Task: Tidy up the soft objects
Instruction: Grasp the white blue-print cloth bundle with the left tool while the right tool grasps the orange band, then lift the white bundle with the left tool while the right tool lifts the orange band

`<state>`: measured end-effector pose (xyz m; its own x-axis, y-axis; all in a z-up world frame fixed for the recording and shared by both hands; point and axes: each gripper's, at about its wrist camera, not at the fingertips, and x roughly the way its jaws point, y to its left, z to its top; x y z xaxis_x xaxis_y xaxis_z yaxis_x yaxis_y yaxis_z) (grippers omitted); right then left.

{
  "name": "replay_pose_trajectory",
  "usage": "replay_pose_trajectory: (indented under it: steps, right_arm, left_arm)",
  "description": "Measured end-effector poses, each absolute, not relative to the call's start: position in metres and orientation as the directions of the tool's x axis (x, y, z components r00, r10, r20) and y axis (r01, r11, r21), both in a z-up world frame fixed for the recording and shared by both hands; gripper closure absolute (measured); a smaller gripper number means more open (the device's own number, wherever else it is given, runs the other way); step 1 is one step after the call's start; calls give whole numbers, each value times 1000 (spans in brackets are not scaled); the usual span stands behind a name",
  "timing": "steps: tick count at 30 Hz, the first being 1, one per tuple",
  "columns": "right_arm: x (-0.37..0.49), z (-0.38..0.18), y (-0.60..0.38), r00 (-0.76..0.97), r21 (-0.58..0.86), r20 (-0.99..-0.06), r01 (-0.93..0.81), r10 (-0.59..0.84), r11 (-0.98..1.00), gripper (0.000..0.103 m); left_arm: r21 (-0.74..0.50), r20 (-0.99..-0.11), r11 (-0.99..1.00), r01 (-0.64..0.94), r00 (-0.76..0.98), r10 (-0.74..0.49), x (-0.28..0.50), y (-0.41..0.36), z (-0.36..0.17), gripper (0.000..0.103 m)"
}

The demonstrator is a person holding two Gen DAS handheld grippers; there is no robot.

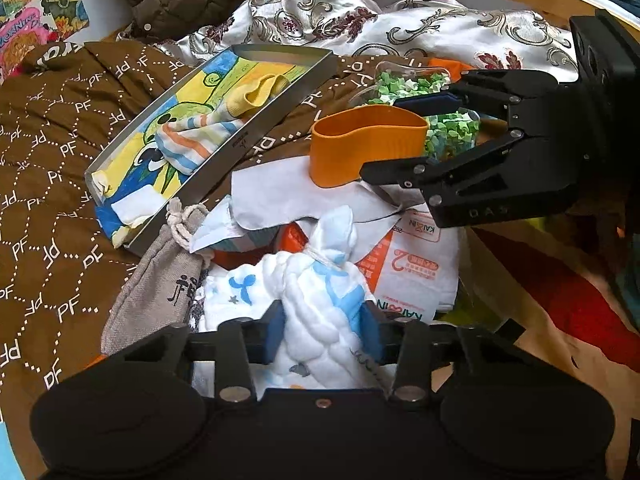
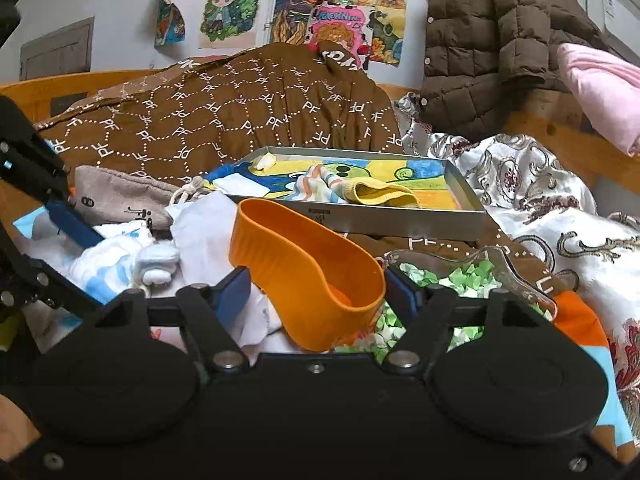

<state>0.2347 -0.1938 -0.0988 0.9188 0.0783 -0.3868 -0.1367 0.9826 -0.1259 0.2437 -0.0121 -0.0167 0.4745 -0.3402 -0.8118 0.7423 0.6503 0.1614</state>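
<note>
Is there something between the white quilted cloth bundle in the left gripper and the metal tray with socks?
Nothing tall blocks the way. Only the grey drawstring pouch lies between the white bundle, held by the left gripper, and the tray.

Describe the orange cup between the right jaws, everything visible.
The orange cup looks like soft ribbed rubber, open-topped, its rim squeezed to a bean shape. It tilts on the pile of white cloth, beside a clear dish of green paper bits. The right gripper has its blue pads against both sides.
</note>
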Motion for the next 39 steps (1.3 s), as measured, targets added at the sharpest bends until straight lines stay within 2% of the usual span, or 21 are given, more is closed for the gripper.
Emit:
replay_pose_trajectory:
  steps: [10,13,15,18,24,39]
  right_arm:
    - [234,-100,-194,909,-113,-412,-121,64,986,45]
    - [233,-100,-193,910,-113,-410,-119,63,986,52]
    - [232,-100,-193,911,-108,-408,-112,59,988,63]
    - [231,-98,-192,912,-100,-406,-108,58,989,71]
    - [226,-96,-189,909,-107,-412,-113,59,988,77]
    - [221,-89,-189,882,-67,-459,-159,111,985,79]
  left_arm:
    - [160,-809,673,722,486,-329,243,-11,-14,83]
    - [157,-810,681,715,488,-326,241,-11,-10,87]
    - [160,-809,685,711,492,-321,239,-11,-8,88]
    - [156,-805,689,708,495,-327,233,-10,-3,89]
    - [128,-804,713,689,493,-332,223,-2,4,89]
    - [114,-809,734,670,491,-324,219,1,6,89]
